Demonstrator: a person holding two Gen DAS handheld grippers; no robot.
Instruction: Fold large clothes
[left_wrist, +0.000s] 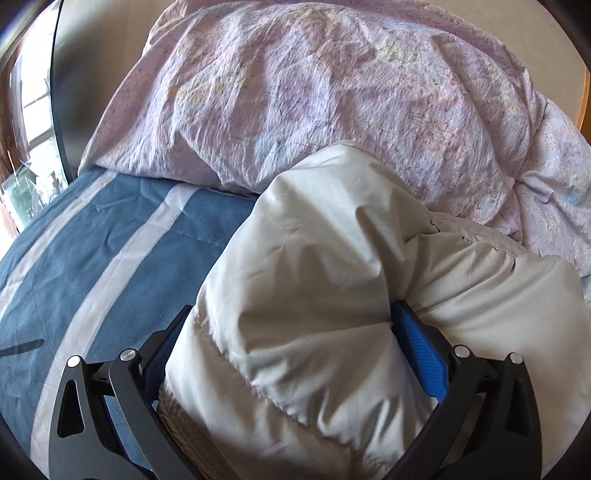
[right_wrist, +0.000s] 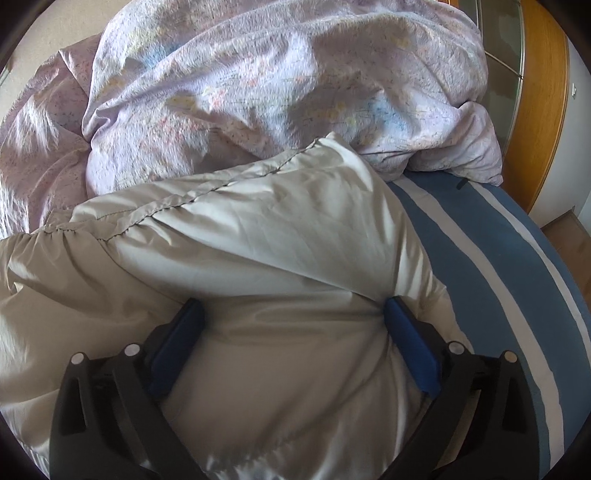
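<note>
While bunched, the jacket (left_wrist: 295, 295) fills both wide-spread tools (right_wrist: 291, 314).

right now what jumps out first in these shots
A puffy beige jacket fills the foreground of both views, bulging between the blue pads of the left gripper and right gripper. Behind it lies a rumpled lilac duvet, on a blue striped sheet.

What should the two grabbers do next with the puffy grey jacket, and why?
Probably lay the bunched part down flat on the striped sheet. Both the left gripper and the right gripper have their jaws wide around thick folds of the grey jacket, which bulges up against the lilac duvet rather than lying smooth.
</note>
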